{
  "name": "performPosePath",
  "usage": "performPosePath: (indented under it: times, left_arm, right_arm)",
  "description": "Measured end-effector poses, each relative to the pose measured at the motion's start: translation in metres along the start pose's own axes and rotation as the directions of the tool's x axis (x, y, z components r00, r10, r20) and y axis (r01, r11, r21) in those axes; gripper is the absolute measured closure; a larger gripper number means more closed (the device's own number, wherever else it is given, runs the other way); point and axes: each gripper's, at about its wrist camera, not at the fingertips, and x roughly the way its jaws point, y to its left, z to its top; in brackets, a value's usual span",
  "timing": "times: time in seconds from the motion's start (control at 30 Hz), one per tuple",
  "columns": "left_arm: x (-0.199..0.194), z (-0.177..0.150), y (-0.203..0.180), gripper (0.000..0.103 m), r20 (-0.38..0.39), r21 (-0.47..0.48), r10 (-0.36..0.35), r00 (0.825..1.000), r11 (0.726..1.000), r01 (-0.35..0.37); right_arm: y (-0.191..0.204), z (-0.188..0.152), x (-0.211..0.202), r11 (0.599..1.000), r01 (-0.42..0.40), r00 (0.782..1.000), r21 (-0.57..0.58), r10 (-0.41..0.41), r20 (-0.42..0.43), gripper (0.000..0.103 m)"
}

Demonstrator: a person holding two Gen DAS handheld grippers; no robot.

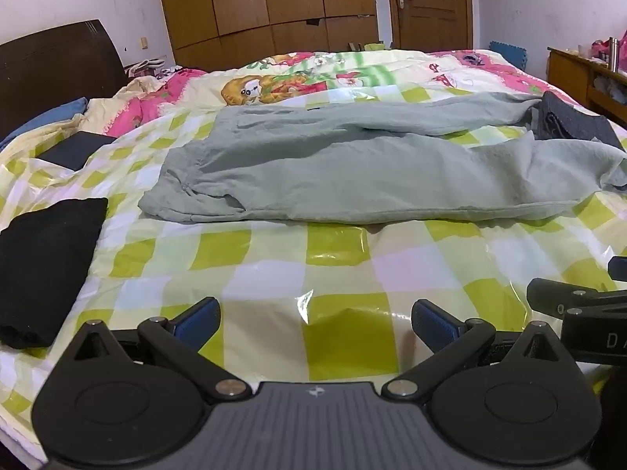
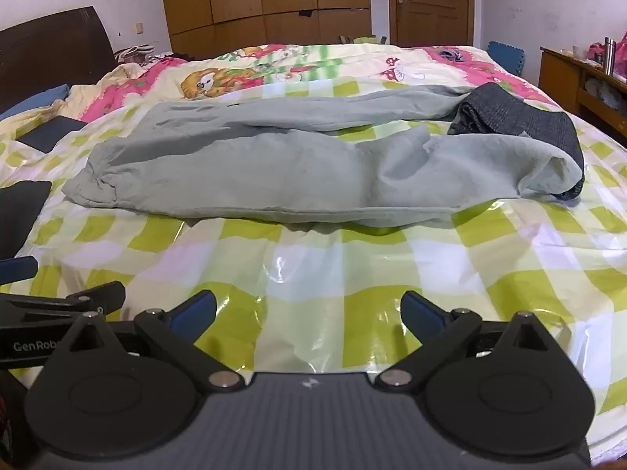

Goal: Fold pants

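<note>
Pale green pants [image 1: 352,164] lie spread sideways across the bed, waistband at the left, legs running right; they also show in the right wrist view [image 2: 282,164]. The near leg's end rests on a dark grey folded garment [image 2: 521,117]. My left gripper [image 1: 315,323] is open and empty, low over the green-checked plastic sheet [image 1: 274,258], well short of the pants. My right gripper [image 2: 307,313] is open and empty, beside the left one and equally short of the pants. The right gripper's side shows at the right edge of the left wrist view [image 1: 580,305].
A folded black garment [image 1: 43,266] lies at the left on the sheet. A dark flat object [image 1: 74,150] lies farther back left. A cartoon quilt [image 1: 298,74] covers the far bed. Headboard [image 1: 55,58] at left, wardrobe [image 1: 266,4] and door behind, wooden shelf [image 1: 588,74] at right.
</note>
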Motion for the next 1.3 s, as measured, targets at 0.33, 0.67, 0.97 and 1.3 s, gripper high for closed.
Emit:
performPosePath:
  times: [0.33,0.67,0.97,1.3]
  left_arm:
    - [0.004,-0.003,-0.002,0.000,-0.003,-0.010,-0.015,1.000,1.000,0.015]
    - [0.002,-0.003,0.001,0.000,-0.006,-0.018,-0.034,0.999,0.999,0.034]
    - [0.005,-0.003,0.001,0.000,-0.019,-0.021,-0.033,0.999,0.999,0.033]
    - [0.006,-0.004,0.003,0.000,-0.018,-0.021,-0.033,0.999,0.999,0.033]
  right_arm:
    - [0.005,-0.003,0.000,1.000,0.005,1.000,0.004,-0.005,-0.011,0.004]
    - [0.002,-0.002,0.005,1.000,-0.003,1.000,-0.002,0.003,-0.029,0.004]
    - [0.002,-0.002,0.007,1.000,-0.008,0.999,-0.006,0.007,-0.041,0.004]
    - [0.002,-0.003,0.008,1.000,-0.009,0.999,-0.007,0.009,-0.047,0.004]
